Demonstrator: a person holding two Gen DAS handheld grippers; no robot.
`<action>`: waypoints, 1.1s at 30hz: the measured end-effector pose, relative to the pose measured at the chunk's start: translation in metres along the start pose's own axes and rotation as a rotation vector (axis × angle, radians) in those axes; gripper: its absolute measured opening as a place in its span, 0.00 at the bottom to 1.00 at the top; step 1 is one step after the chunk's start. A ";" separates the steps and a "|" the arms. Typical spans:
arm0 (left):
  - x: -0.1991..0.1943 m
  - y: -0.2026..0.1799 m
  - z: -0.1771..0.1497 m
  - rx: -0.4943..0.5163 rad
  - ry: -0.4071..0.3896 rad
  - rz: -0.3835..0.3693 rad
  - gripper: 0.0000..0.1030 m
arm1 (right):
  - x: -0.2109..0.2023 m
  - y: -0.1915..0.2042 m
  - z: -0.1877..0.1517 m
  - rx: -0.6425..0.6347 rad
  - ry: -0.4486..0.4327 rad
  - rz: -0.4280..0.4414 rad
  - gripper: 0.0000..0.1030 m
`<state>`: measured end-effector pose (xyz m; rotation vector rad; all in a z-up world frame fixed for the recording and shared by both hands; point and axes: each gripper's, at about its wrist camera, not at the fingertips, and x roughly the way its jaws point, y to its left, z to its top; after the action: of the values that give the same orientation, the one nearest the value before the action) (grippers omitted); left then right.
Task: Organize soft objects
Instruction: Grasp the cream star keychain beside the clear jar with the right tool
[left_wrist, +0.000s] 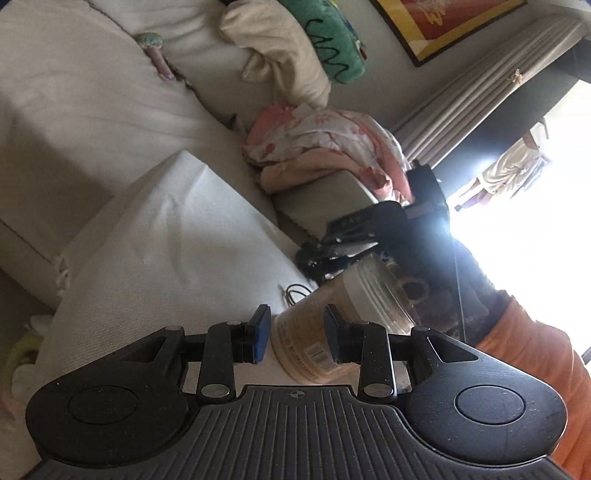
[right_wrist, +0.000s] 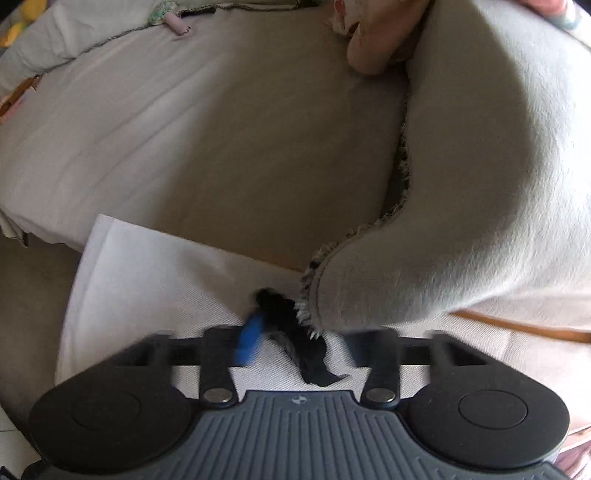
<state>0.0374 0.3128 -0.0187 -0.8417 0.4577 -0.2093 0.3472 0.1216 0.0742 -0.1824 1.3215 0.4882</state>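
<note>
In the left wrist view my left gripper (left_wrist: 297, 338) is open over a white cushion (left_wrist: 162, 236), with a plastic jar (left_wrist: 332, 328) lying beyond its jaws. My right gripper (left_wrist: 343, 243) shows further off at the sofa arm. In the right wrist view my right gripper (right_wrist: 299, 341) is open, blurred by motion, over the white cushion (right_wrist: 147, 280). A small black fabric piece (right_wrist: 291, 325) lies between its fingers. A grey fringed throw (right_wrist: 480, 192) hangs over the sofa arm just ahead to the right.
A beige sofa seat (right_wrist: 221, 133) fills the middle. A pink floral cloth (left_wrist: 325, 144), a cream pillow (left_wrist: 277, 55) and a green cushion (left_wrist: 332, 40) sit on the sofa back. A small pink toy (left_wrist: 157, 55) lies on the seat. A bright window (left_wrist: 535, 203) is at the right.
</note>
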 end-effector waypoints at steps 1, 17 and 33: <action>0.000 0.000 0.000 0.000 -0.003 0.002 0.34 | -0.007 0.000 -0.003 -0.010 -0.014 0.017 0.31; 0.007 -0.002 -0.002 0.027 0.003 0.090 0.34 | -0.151 0.001 -0.201 -0.405 -0.135 0.322 0.48; 0.003 -0.011 -0.002 0.083 -0.013 0.049 0.34 | -0.123 0.032 -0.138 -0.706 -0.240 -0.028 0.28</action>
<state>0.0390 0.3036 -0.0122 -0.7494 0.4539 -0.1759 0.1910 0.0651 0.1617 -0.7019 0.8683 0.9114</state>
